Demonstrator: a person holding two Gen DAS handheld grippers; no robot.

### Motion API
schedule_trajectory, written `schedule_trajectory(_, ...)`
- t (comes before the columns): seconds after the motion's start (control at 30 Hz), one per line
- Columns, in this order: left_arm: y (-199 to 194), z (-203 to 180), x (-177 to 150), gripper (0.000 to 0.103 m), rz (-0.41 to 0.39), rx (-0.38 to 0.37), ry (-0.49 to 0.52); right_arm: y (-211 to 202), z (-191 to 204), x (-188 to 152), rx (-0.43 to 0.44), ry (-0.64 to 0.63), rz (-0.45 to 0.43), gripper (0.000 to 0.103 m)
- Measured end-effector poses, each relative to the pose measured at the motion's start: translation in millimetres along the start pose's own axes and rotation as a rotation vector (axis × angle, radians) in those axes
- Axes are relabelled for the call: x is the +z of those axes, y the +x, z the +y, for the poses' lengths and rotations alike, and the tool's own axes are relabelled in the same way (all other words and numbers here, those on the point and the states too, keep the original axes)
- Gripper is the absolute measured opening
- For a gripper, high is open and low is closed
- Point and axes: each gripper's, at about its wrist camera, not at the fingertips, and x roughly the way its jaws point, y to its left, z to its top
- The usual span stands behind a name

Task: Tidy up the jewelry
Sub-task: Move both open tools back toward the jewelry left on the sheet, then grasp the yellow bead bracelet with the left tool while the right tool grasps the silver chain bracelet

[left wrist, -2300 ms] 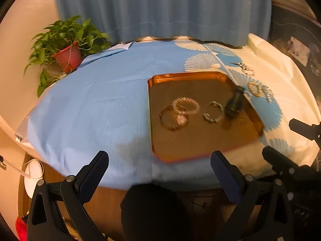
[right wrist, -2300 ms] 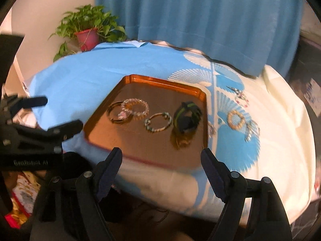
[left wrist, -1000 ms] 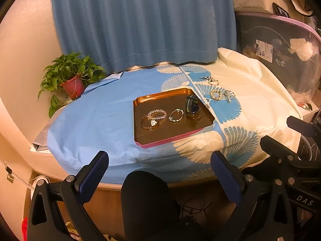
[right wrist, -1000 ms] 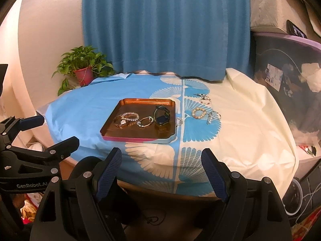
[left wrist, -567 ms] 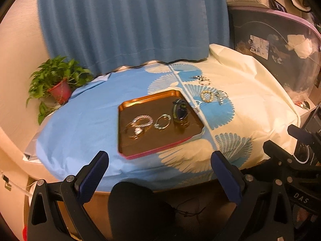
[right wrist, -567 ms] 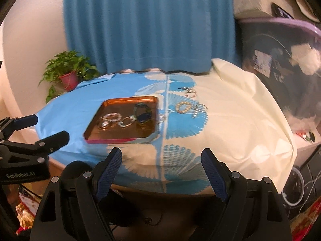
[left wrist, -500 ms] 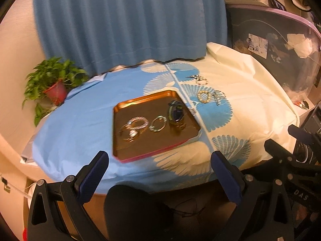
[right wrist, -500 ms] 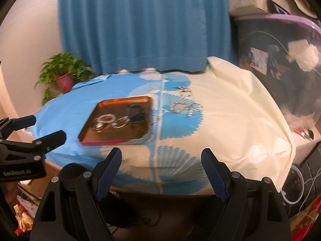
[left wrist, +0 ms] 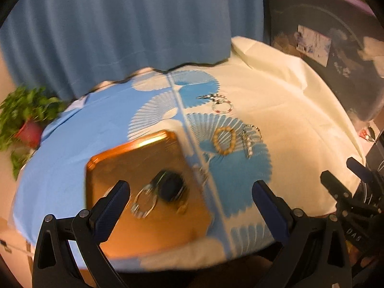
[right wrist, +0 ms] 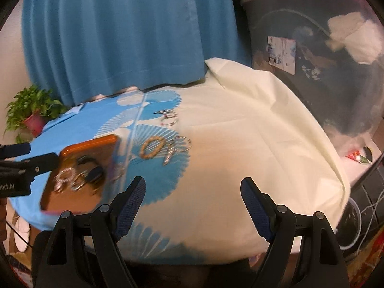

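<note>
An orange tray [left wrist: 134,151] [right wrist: 96,141] on the cloth-covered table holds a dark watch [left wrist: 170,187] [right wrist: 92,171] and several bracelets [left wrist: 144,201] [right wrist: 64,180]. On the cloth to its right lie a gold bead bracelet [left wrist: 224,140] [right wrist: 151,150], a silver chain piece [left wrist: 250,139] [right wrist: 177,148] and a thin bracelet with a clip [left wrist: 222,105] [right wrist: 169,120]. My left gripper [left wrist: 192,206] is open and empty, above the tray's near side. My right gripper [right wrist: 193,206] is open and empty, above the cream cloth near the table's front.
A potted plant [left wrist: 26,120] [right wrist: 31,112] stands at the table's far left. A blue curtain [right wrist: 120,31] hangs behind. A large clear bin [right wrist: 324,60] of clutter stands at the right. The right gripper shows at the left wrist view's right edge [left wrist: 345,192].
Both grippers have moved forward toward the table and swung right; the loose jewelry on the cloth is now nearer the centre of both views. Both stay open.
</note>
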Motion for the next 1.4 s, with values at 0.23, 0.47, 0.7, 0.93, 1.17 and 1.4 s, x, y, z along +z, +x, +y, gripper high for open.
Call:
schedule_trajectory(0.23,96.5,-22.8,51.8,0.101,0.096,0.037,0.056,104.8,-24.5,36.4,0.002,-0.004,0.073,0.081)
schedule_trajectory(0.47,178.9,-27.7,70.6,0.101,0.211,0.044,0.063,189.2,-18.0,55.5,0.019,-0.056,0.147,0.081)
schedule_trajectory(0.7,225.3,-28.0,71.7,0.101,0.295,0.07,0.094,244.0,-10.2,56.3,-0.004,-0.132,0.218,0.081)
schedule_trajectory(0.93,231.1,-28.8,75.2,0.078,0.281,0.033,0.077,254.2,-9.0,57.9,-0.006,-0.136,0.209,0.082)
schedule_trajectory(1.17,207.9,-42.1,78.9,0.01,0.256,-0.097,0.123,242.4,8.8,52.3,0.069,-0.209,0.183,0.003)
schedule_trajectory(1.4,163.8,-25.4,78.7,0.01,0.187,-0.135,0.06,206.7,-12.6,58.2,0.063,-0.105,0.145,0.003)
